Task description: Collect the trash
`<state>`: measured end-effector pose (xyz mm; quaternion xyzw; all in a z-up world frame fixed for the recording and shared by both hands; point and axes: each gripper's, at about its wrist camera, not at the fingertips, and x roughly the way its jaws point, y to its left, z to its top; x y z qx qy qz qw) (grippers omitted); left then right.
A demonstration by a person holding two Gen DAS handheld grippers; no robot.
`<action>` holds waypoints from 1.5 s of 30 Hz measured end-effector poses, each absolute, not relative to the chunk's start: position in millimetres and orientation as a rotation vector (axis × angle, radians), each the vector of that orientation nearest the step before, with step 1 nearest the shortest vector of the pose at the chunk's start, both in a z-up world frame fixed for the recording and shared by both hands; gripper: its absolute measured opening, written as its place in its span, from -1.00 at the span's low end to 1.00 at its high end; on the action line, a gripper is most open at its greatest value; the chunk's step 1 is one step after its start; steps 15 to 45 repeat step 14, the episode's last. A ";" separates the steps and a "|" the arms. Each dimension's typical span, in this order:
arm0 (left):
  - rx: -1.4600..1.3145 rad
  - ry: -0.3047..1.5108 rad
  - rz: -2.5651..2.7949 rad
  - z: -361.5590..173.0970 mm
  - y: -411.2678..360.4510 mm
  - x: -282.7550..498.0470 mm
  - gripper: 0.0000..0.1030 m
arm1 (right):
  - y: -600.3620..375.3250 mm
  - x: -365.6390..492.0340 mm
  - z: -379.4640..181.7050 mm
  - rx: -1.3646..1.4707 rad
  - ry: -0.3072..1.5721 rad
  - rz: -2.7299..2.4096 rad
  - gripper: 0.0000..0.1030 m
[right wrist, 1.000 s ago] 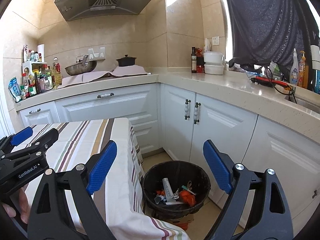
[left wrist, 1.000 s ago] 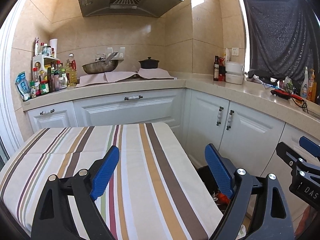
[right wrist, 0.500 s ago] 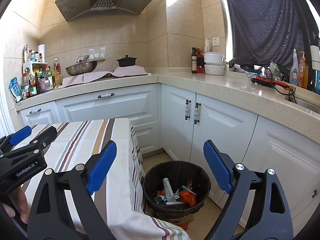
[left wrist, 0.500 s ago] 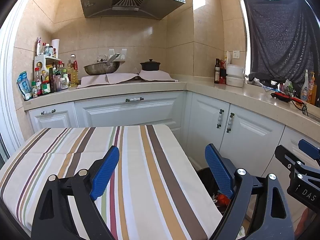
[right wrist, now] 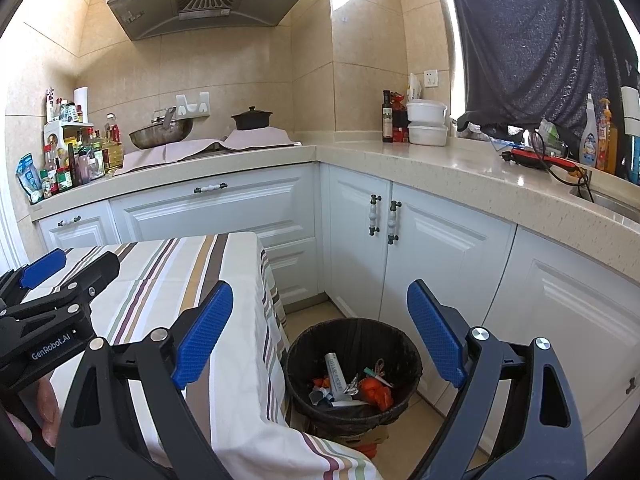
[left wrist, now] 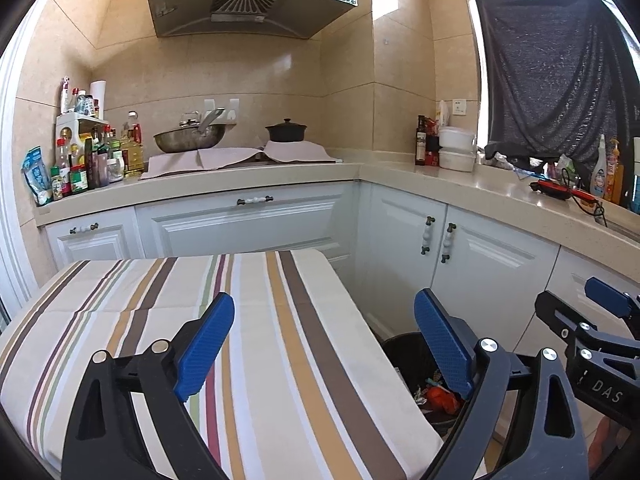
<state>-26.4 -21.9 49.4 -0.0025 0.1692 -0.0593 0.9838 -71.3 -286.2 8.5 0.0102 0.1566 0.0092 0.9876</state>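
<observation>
You are in a home kitchen. A range hood (left wrist: 248, 4) hangs on tiled walls above a wok (left wrist: 188, 140) and black pot (left wrist: 286, 131). White cabinets (right wrist: 440, 248) carry an L-shaped countertop (right wrist: 420, 160) holding condiment bottles (left wrist: 88, 160).

Each gripper is built from black triangular arms with cut-out openings, joined by silver screws. The fingers (left wrist: 206, 344) are faced with blue, finely textured pads. White lettering is printed on the bodies: "GenRobot.AI" on the left gripper (right wrist: 52, 350), "DAS" on the right gripper (left wrist: 606, 386).
</observation>
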 end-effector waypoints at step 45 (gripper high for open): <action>0.002 0.351 -0.108 47.4 -25.2 -22.4 0.72 | -293.3 -70.1 5.5 0.030 0.312 0.006 0.68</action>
